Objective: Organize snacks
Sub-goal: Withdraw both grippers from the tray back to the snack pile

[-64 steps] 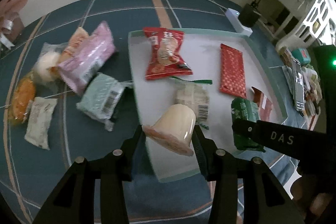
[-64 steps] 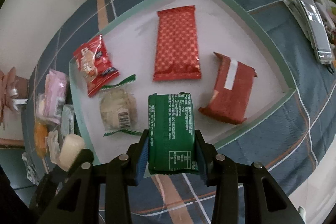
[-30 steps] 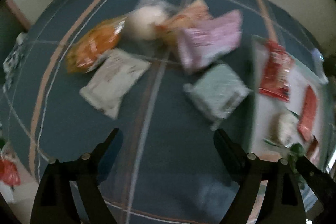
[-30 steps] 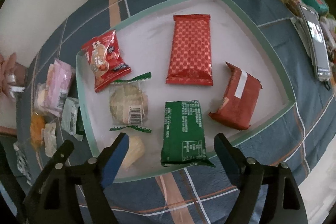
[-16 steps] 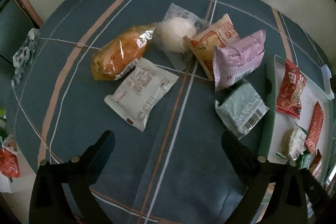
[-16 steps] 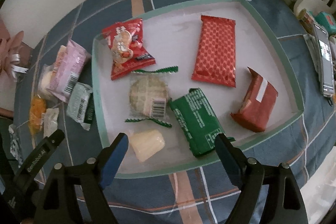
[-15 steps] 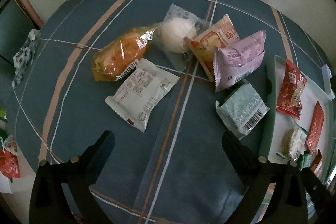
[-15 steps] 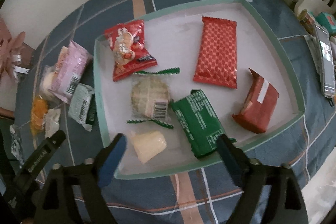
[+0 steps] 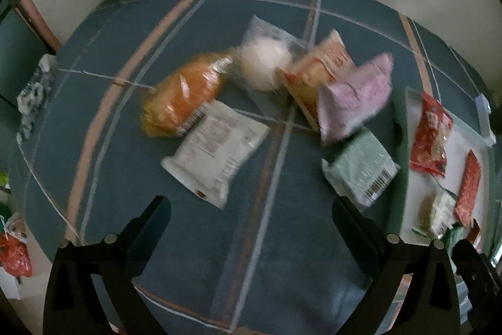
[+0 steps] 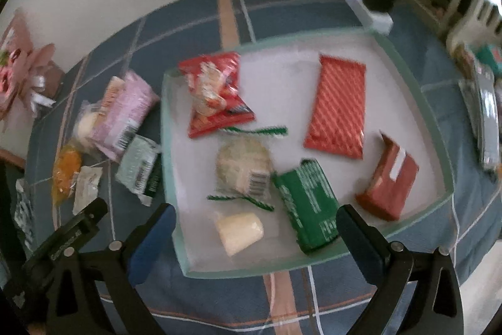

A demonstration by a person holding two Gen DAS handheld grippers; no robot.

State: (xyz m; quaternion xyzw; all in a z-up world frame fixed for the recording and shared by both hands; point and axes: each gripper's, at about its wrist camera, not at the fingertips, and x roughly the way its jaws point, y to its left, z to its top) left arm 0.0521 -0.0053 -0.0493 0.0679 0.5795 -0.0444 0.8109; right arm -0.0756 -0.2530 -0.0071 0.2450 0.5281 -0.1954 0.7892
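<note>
1. My left gripper (image 9: 251,211) has just been opening; its jaws stand spread wide with nothing between them, above the blue plaid tablecloth (image 9: 282,256).
2. Ahead of it lie loose snacks: an orange bun (image 9: 182,99), a white packet (image 9: 216,153), a pale round bun (image 9: 263,65), a pink bag (image 9: 354,102) and a mint-green packet (image 9: 360,168).
3. My right gripper (image 10: 255,220) has also just been opening and is empty, over the tray (image 10: 408,77).
4. In the tray, near its front rim, lie the pudding cup (image 10: 240,229) and the green packet (image 10: 309,203), apart from both fingers.
</note>
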